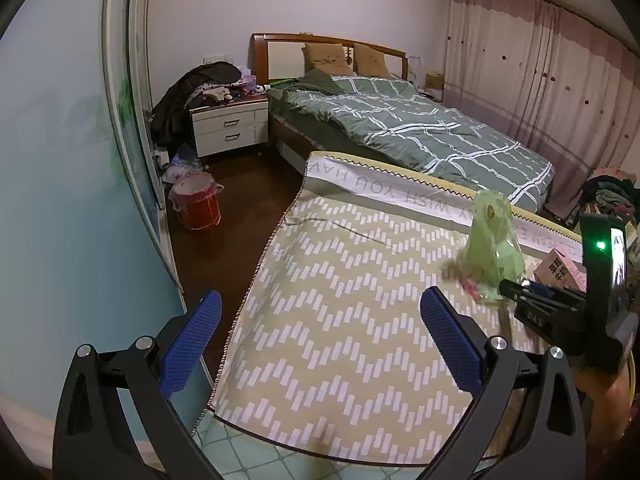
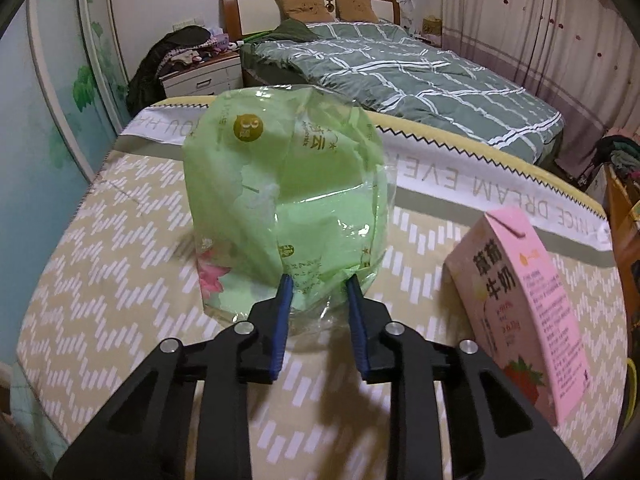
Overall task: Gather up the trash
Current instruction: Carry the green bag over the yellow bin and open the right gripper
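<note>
At frame centre, right hand-held gripper (image 2: 318, 282) clamped on green plastic wrapper (image 2: 286, 200); pink milk carton (image 2: 520, 304) lower right; left hand-held gripper (image 1: 320, 340) spread apart.

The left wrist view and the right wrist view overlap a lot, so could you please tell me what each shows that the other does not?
Only the left wrist view shows the red bin on the floor, the open left claw and the right claw from the side. Only the right wrist view shows the wrapper's print and the whole pink carton. Both show the green wrapper pinched by the right claw, the mat, the bed and the nightstand.
</note>
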